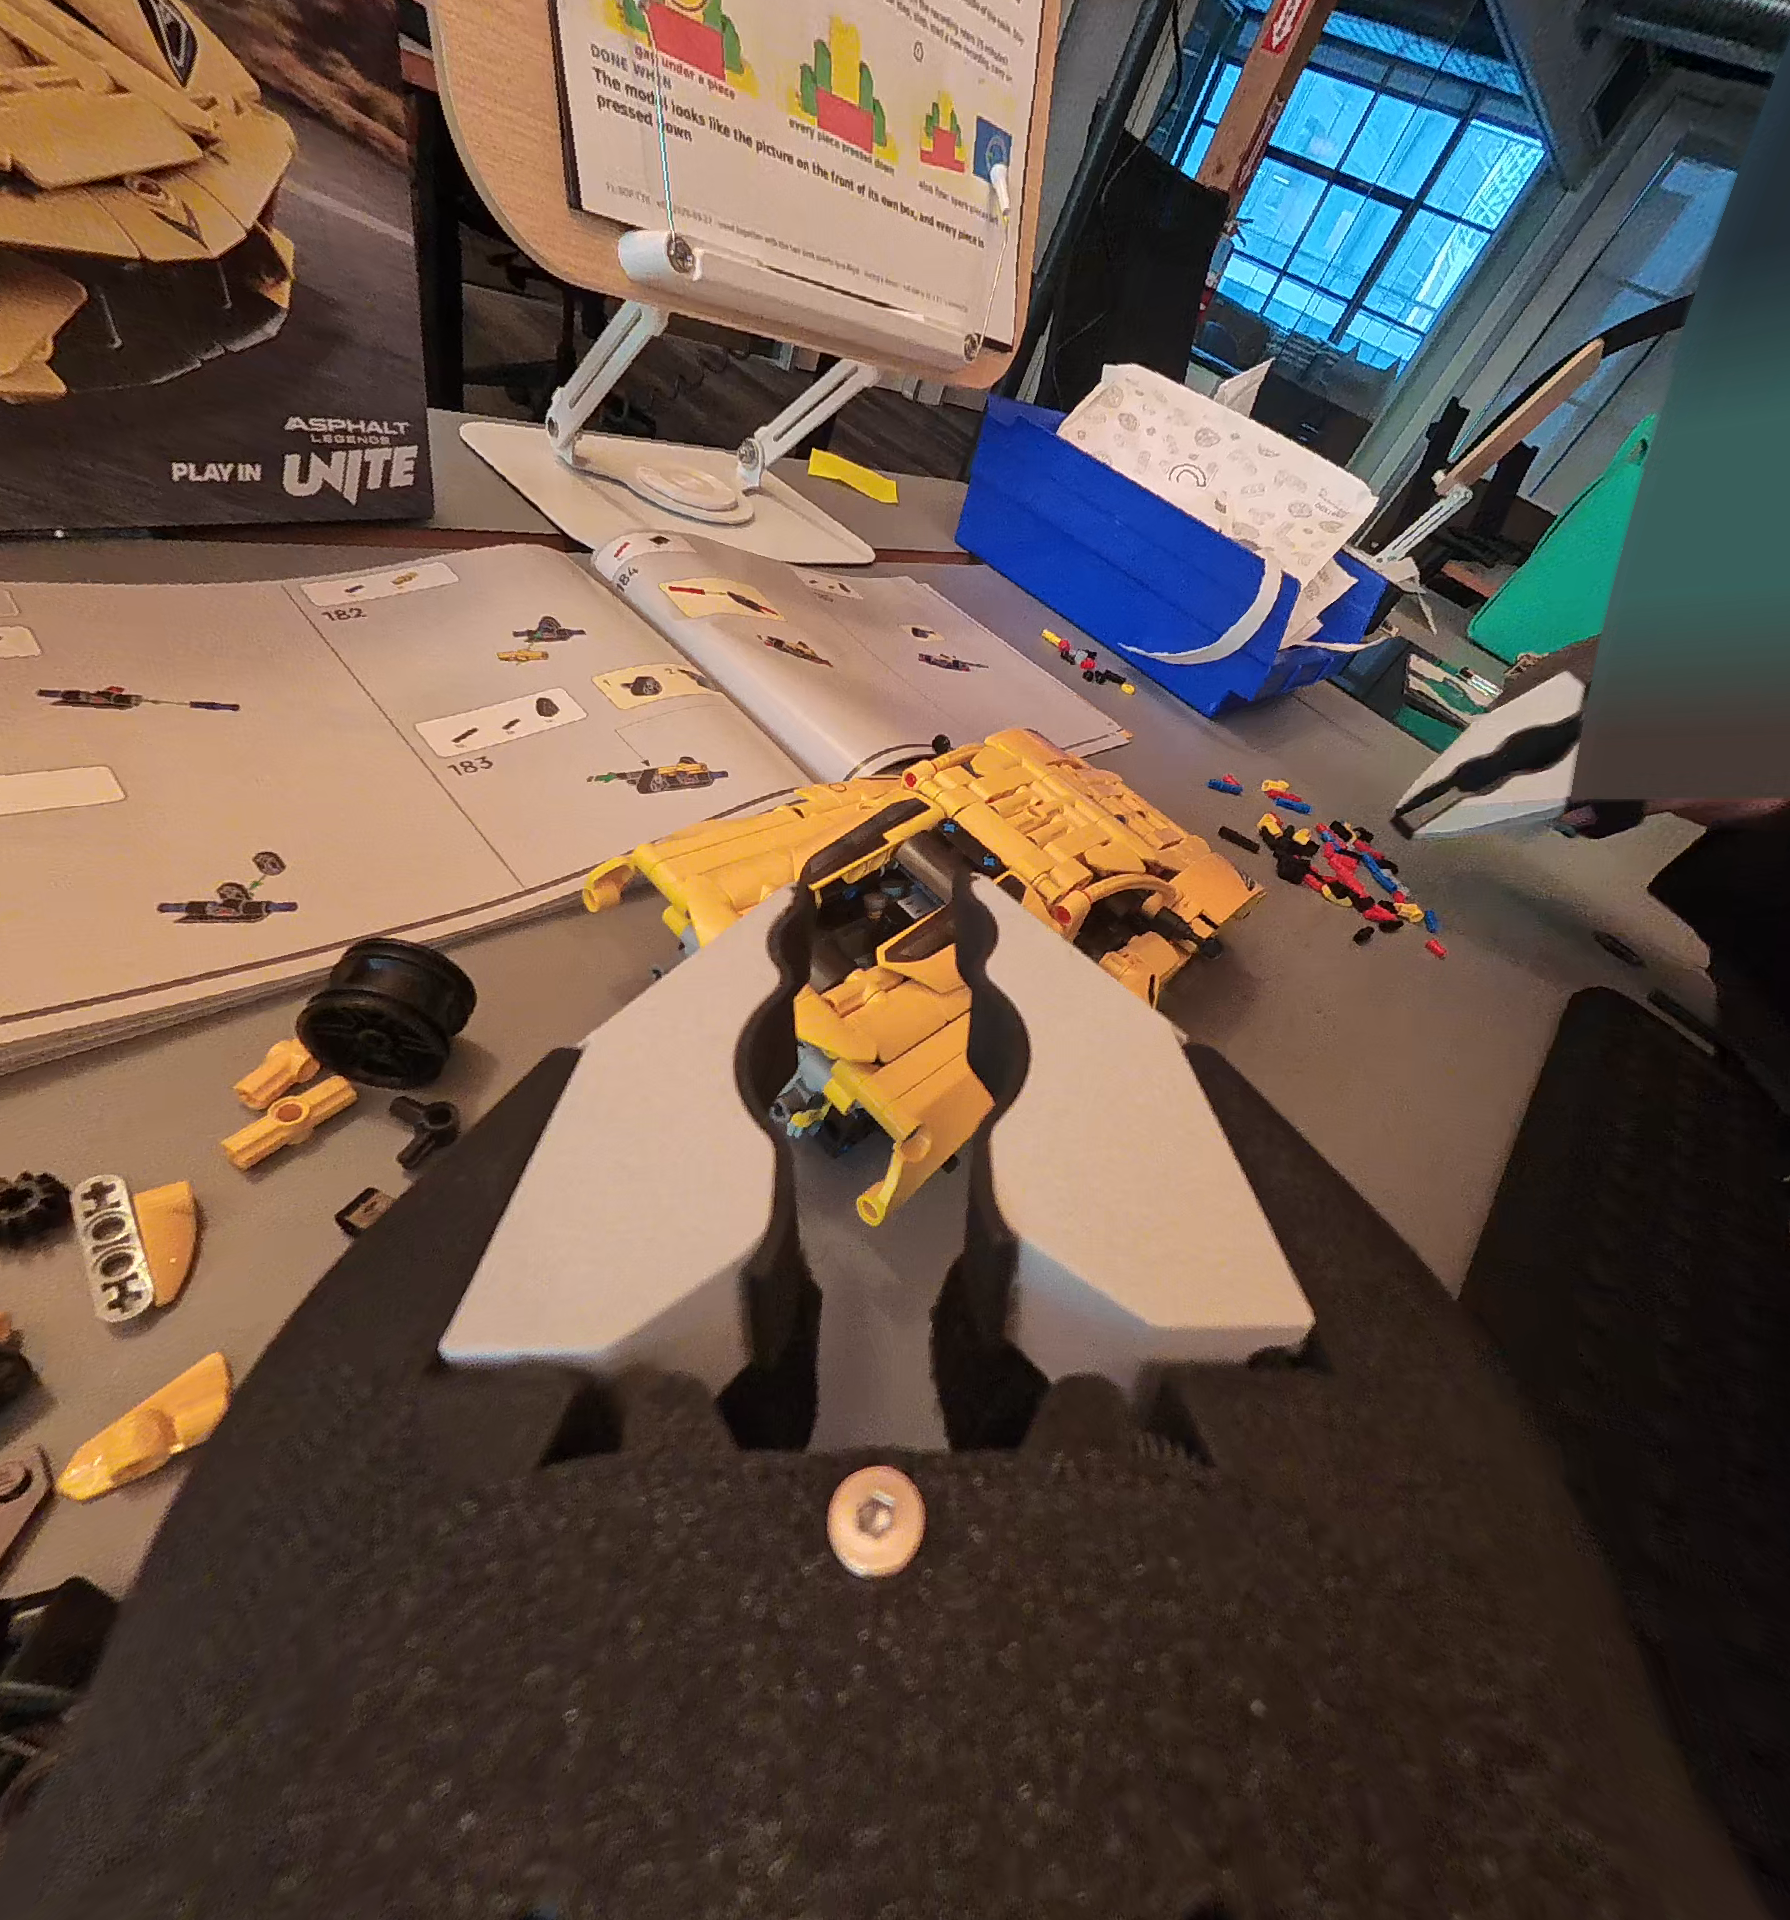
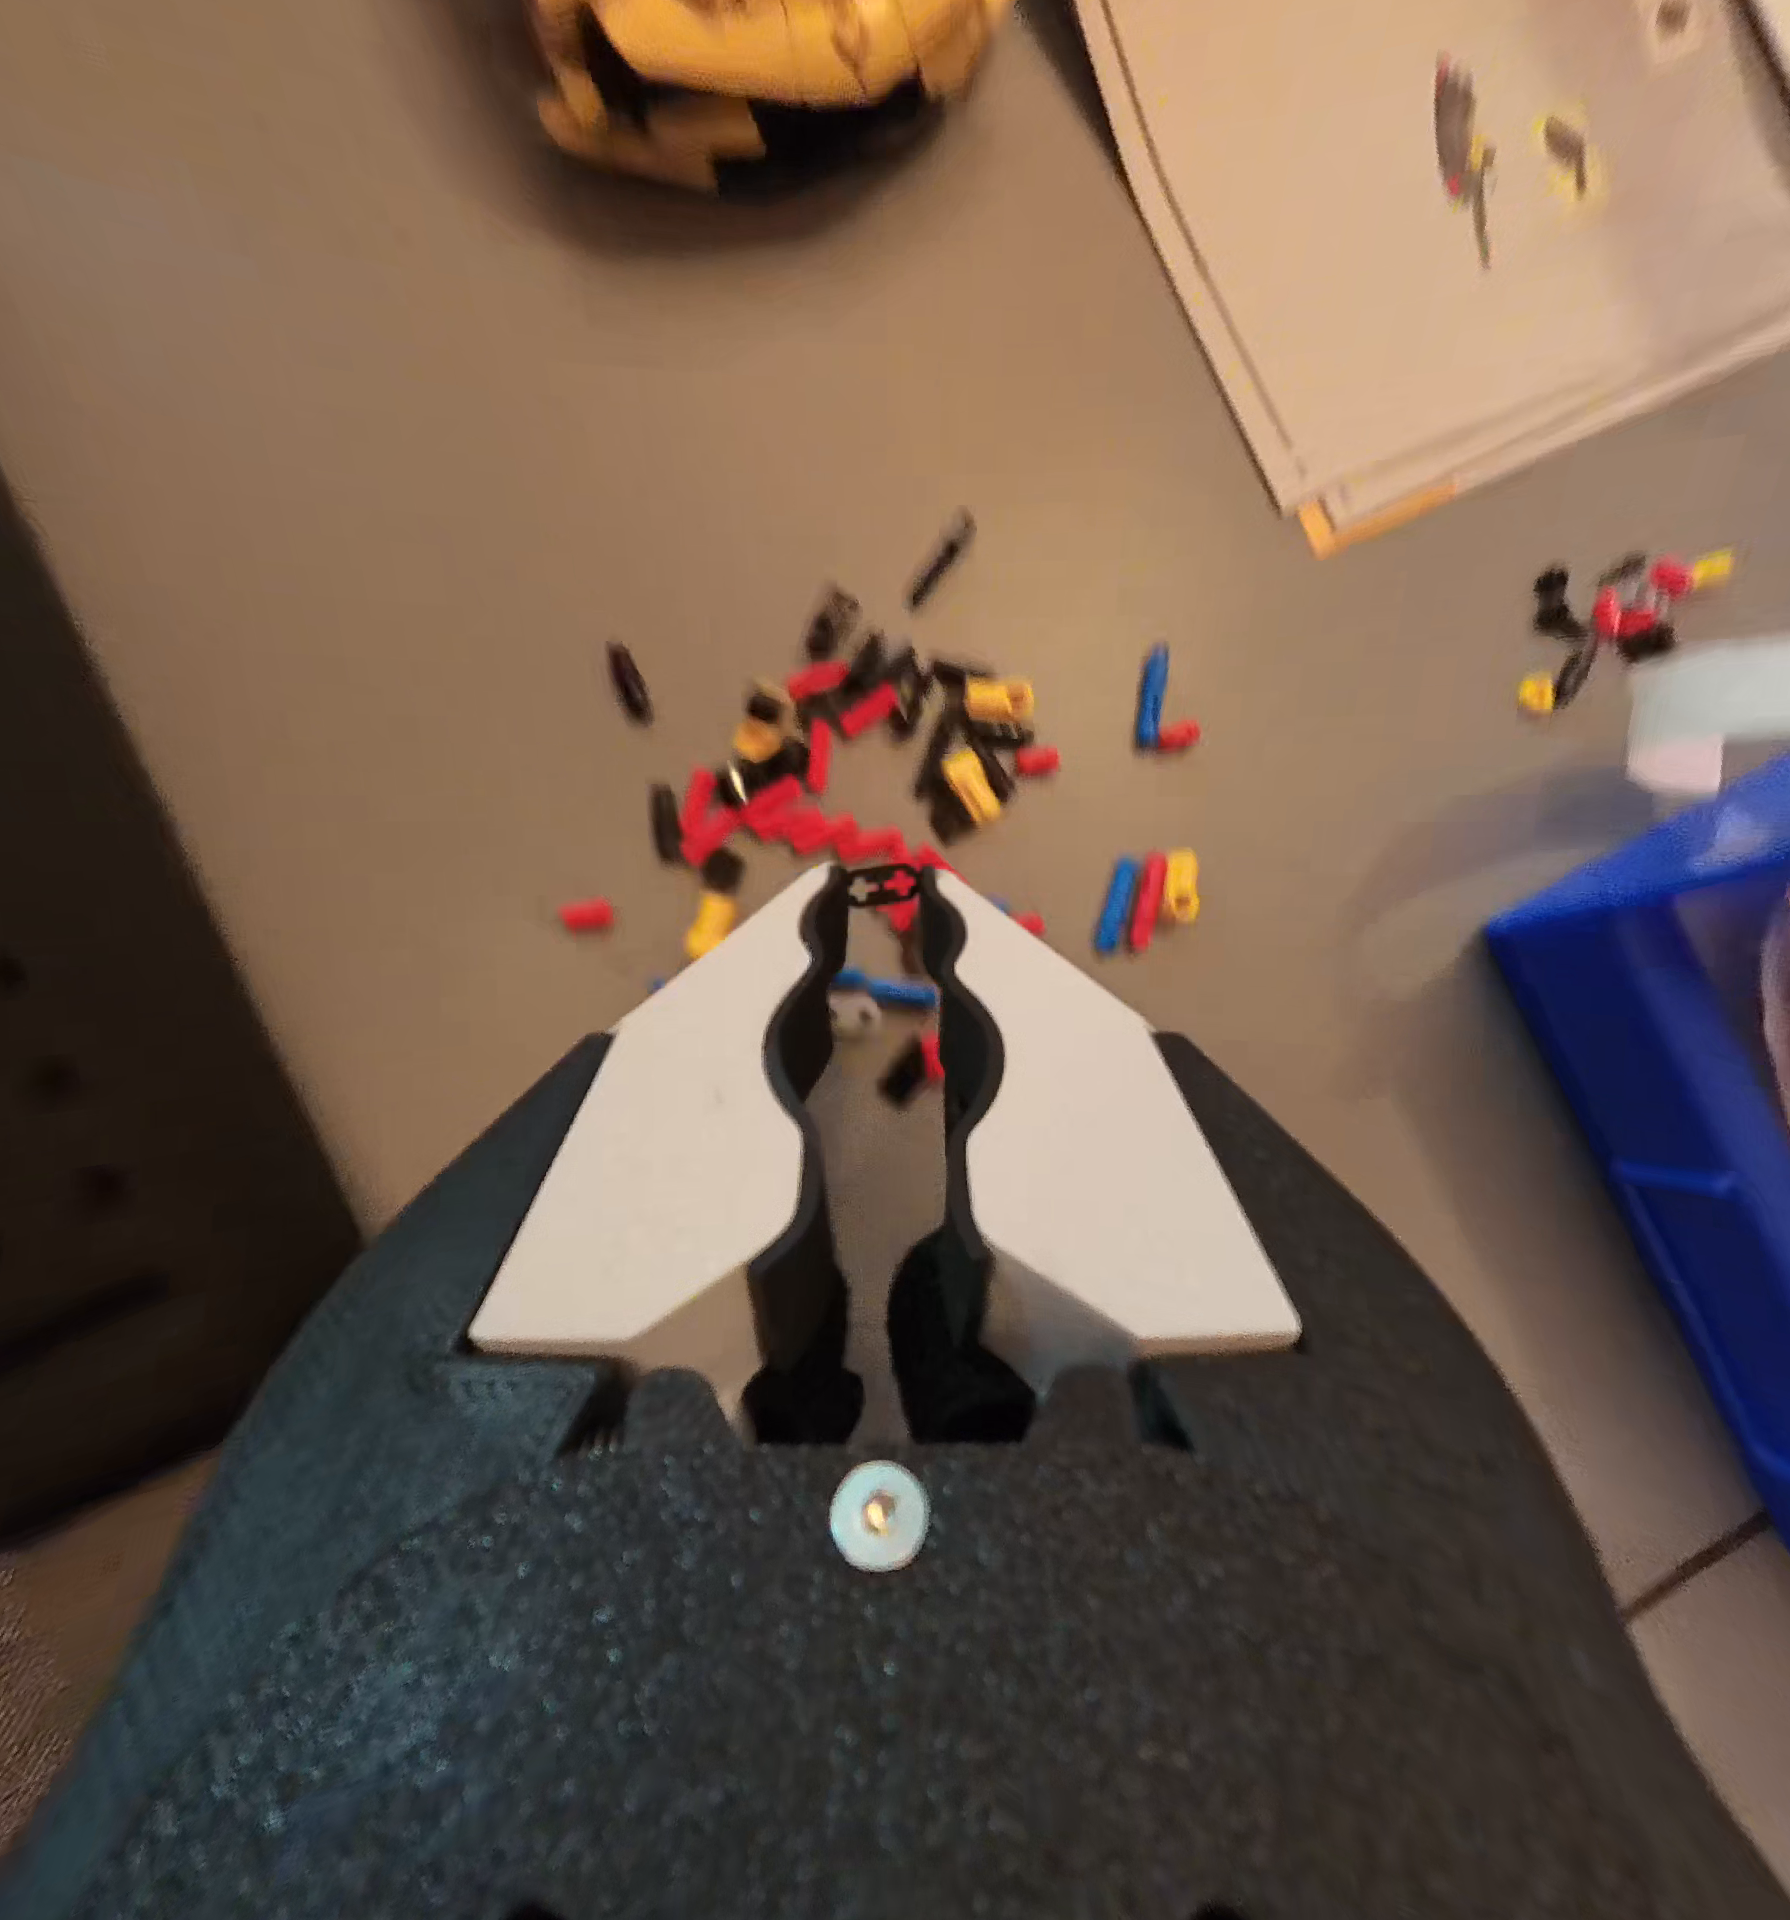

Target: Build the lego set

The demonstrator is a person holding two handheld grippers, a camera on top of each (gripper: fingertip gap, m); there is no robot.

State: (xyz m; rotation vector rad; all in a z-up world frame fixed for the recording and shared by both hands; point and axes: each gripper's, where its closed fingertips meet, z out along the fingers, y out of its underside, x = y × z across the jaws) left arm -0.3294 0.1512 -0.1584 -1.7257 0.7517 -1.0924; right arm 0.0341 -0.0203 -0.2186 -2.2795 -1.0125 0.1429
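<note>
- Car model (image 1: 984,862): yellow with black trim
- Loose pins (image 2: 870,769): red, black, yellow and blue, scattered on a grey table (image 2: 351,520)
- Bin (image 1: 1109,540): bright blue, holding white paper (image 1: 1213,457) printed with small grey doodles
- Wheel (image 1: 387,1013): black
- Booklet (image 1: 247,748): pale grey pages with small coloured drawings
- Left gripper (image 1: 878,904) and right gripper (image 2: 878,883): light grey fingers, black speckled body
- Small link (image 2: 880,886) at the right tips: black

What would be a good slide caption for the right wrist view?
Right gripper shut on a small black connector, above a scattered pile of pins on the grey table.
</note>
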